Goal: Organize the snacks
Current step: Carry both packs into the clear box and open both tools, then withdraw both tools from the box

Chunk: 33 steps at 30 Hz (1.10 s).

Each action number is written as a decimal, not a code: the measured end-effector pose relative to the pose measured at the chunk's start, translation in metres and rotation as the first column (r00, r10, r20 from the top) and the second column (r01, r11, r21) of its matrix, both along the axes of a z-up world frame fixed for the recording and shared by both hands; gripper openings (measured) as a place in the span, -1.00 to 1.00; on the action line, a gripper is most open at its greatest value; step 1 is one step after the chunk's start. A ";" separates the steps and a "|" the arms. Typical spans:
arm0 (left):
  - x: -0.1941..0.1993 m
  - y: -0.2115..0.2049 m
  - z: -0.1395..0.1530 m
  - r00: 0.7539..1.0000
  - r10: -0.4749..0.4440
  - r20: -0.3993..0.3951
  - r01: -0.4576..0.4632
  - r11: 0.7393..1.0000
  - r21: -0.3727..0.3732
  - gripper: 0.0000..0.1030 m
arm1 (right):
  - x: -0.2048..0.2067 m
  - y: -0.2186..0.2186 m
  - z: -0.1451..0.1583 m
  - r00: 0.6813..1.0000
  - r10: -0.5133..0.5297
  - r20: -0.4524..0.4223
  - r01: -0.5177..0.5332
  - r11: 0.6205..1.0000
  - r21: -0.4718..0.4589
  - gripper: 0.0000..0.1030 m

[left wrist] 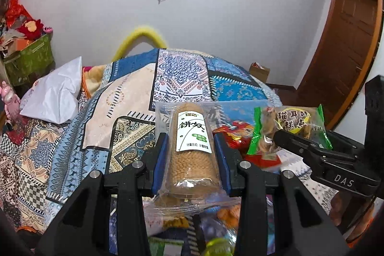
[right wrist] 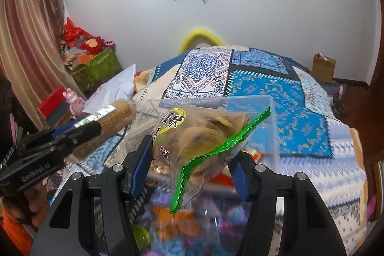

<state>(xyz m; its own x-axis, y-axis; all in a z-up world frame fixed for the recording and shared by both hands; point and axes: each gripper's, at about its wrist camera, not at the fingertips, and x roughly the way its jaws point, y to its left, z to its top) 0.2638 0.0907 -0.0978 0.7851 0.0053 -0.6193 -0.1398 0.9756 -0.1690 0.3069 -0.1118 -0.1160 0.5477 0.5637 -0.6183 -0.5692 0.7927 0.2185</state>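
Note:
My left gripper (left wrist: 190, 150) is shut on a clear-wrapped biscuit roll (left wrist: 192, 148) with a white and green label, held above the bed. The roll also shows in the right wrist view (right wrist: 112, 119), with the left gripper (right wrist: 91, 128) at the left. My right gripper (right wrist: 192, 164) is shut on a green-edged clear pastry bag (right wrist: 204, 136), held up over a clear plastic box (right wrist: 271, 112). In the left wrist view that bag (left wrist: 290, 126) and the right gripper (left wrist: 280, 136) are at the right. A red snack packet (left wrist: 236, 134) lies below them.
A patchwork quilt (left wrist: 134, 97) covers the bed. A white bag (left wrist: 57, 95) lies at its left. Loose snacks (right wrist: 177, 220) lie blurred below the grippers. A green storage box (right wrist: 100, 66) and curtain (right wrist: 26, 64) stand at left, a cardboard box (right wrist: 324, 67) and wooden door (left wrist: 340, 47) at right.

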 end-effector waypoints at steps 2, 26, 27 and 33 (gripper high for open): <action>0.011 0.002 -0.008 1.000 0.003 -0.016 -0.003 1.000 0.006 -0.26 | 0.011 0.010 -0.004 1.000 0.004 -0.008 -0.004 1.000 -0.017 0.08; 0.072 0.023 -0.061 0.992 0.026 -0.121 -0.035 0.997 -0.072 -0.23 | 0.061 0.052 -0.036 0.998 0.017 -0.055 -0.027 0.982 -0.188 0.14; 0.070 0.023 -0.060 0.992 0.025 -0.122 -0.034 0.997 -0.074 -0.20 | 0.060 0.051 -0.036 0.998 0.020 -0.052 -0.029 0.981 -0.190 0.16; 0.050 0.014 -0.039 0.997 0.004 -0.083 -0.006 0.999 -0.034 0.03 | 0.049 0.038 -0.022 0.998 0.019 -0.060 -0.028 0.988 -0.154 0.38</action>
